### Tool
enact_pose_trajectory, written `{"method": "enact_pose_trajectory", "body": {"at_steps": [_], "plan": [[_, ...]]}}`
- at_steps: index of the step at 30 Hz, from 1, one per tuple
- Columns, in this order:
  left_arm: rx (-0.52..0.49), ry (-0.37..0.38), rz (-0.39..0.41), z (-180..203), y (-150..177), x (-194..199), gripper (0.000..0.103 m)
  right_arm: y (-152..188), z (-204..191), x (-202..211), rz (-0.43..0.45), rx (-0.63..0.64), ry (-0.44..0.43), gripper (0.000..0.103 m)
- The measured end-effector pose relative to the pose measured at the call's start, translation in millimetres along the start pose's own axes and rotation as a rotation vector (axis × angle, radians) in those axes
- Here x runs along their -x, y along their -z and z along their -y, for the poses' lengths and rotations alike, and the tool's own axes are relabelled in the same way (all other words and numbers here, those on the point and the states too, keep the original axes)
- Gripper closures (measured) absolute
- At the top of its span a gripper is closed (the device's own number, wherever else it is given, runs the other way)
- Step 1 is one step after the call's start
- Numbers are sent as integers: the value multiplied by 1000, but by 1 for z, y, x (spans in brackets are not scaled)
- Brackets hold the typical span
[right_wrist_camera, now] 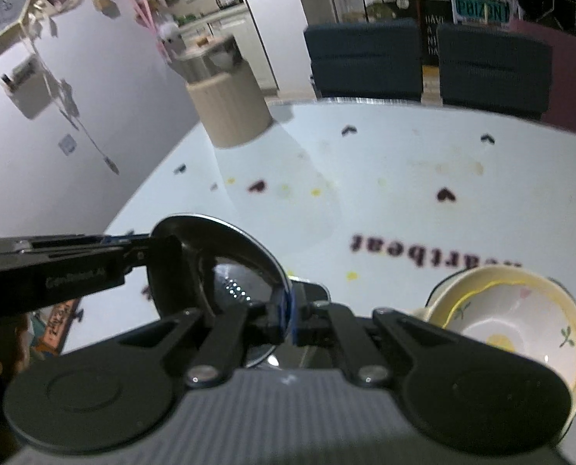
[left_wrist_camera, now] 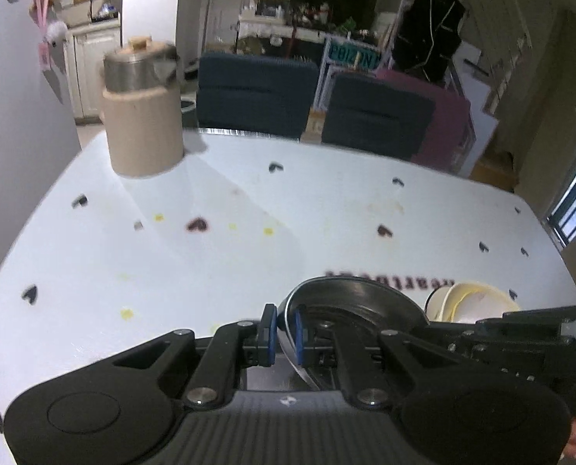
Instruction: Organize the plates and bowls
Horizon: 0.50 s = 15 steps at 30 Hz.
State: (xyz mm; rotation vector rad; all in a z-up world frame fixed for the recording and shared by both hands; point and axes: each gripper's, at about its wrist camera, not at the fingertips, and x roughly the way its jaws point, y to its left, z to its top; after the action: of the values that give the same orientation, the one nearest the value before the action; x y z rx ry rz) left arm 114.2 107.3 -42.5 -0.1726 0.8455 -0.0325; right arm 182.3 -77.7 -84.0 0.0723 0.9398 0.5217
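A shiny steel plate (left_wrist_camera: 350, 302) is held tilted above the white table between both grippers. My left gripper (left_wrist_camera: 284, 333) straddles its left rim with a small gap between the blue pads, so it looks slightly open. My right gripper (right_wrist_camera: 286, 317) is shut on the plate's (right_wrist_camera: 226, 259) right rim. The left gripper also shows in the right wrist view (right_wrist_camera: 133, 248), reaching in from the left to the plate's far edge. A cream ceramic bowl (right_wrist_camera: 516, 329) with a flower pattern sits on the table at the right; it also shows in the left wrist view (left_wrist_camera: 470, 304).
A beige canister with a steel lid (left_wrist_camera: 142, 108) stands at the table's far left corner by the wall. The white table (left_wrist_camera: 326, 201) has heart prints and lettering. Two dark chairs (left_wrist_camera: 257, 93) stand behind its far edge.
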Motion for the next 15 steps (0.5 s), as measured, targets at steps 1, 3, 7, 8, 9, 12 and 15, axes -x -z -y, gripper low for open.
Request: {"method": "enact_pose_trajectory", "body": {"at_steps": [1,3,7,8,9,12,15], "plan": [[7,6,-13,-3,3,-5,93,1,1,-5,-15,-5,1,99],[20,8,-52,-9,8,-15,93,5,1,-14,-42,-6,8,99],[20,2,-84,-18,10,-23,93,10,-6,-31,-98,14,18,99],[27,3,-90,-20,10,-25,93,11,-8,-34,-106,16,16,99],[34,4,-99,-23,11,-28,93,10,-10,-37,-111,20,16,99],[28,5,-123,-28,14,-35,93,10,-16,-44,-123,33,24,99],[28,10,-139,-30,16,-42,93,6,-19,-55,-143,32,29,99]]}}
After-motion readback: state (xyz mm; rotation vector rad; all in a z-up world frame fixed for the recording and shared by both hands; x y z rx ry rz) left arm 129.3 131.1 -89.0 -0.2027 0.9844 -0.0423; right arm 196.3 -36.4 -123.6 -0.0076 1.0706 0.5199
